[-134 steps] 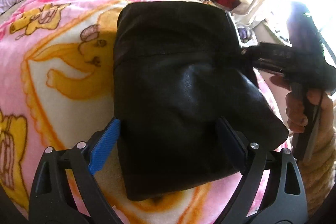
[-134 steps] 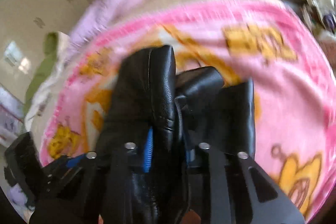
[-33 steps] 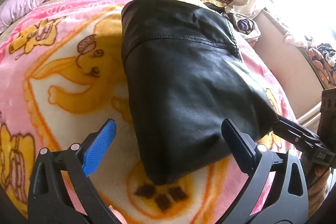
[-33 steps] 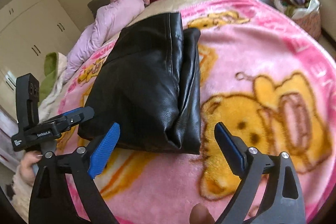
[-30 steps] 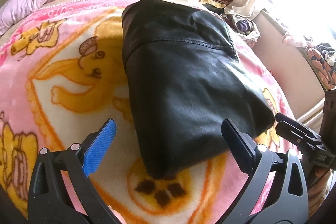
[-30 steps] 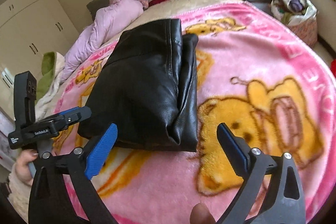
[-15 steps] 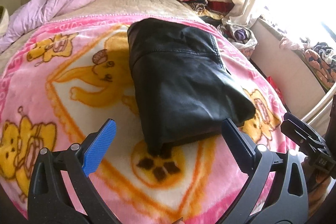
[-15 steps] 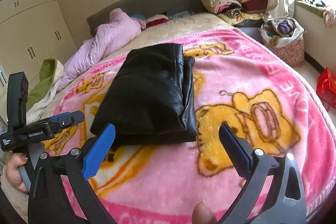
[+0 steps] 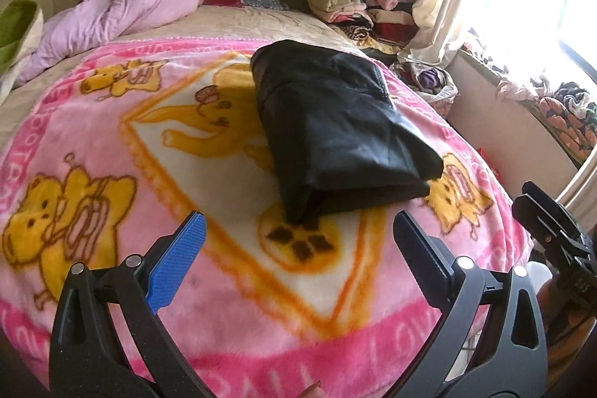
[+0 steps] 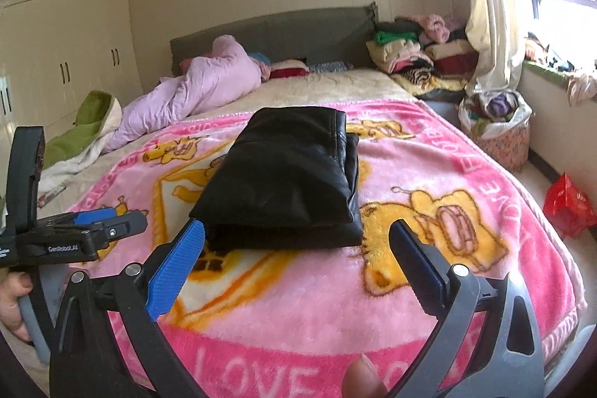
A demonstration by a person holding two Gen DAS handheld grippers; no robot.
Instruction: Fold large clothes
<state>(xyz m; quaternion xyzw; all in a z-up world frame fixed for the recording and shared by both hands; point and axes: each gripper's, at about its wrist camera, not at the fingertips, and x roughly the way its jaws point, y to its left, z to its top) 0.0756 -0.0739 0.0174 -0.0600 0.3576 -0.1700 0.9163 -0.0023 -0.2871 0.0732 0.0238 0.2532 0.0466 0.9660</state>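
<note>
The black leather garment (image 10: 283, 178) lies folded into a thick, squarish bundle on the pink cartoon blanket (image 10: 429, 152), roughly in the middle of the bed and a little toward its window side, with its layered open edge facing the foot of the bed. Nothing is touching it. The left gripper (image 9: 298, 237) hangs over the foot end of the blanket with its jaws spread wide and nothing between them; the right gripper (image 10: 296, 248) is the same — wide open, empty, the bundle framed well beyond its tips.

To my eye the folding itself looks done, or very nearly. The step in hand seems to be a check of the result, and the one thing worth attention is the side nearest the window, where an inner layer (image 10: 352, 174) sticks out past the top panel rather than lying flush. If that is to be tidied, I would bring one gripper in low along the blanket, pinch only that protruding layer near the foot-end corner, and tuck it under — while the other gripper rests on the top panel so the slick leather does not slide open. Leather this thick tends to spring back, so a slow press along the fold should help it stay.
</note>
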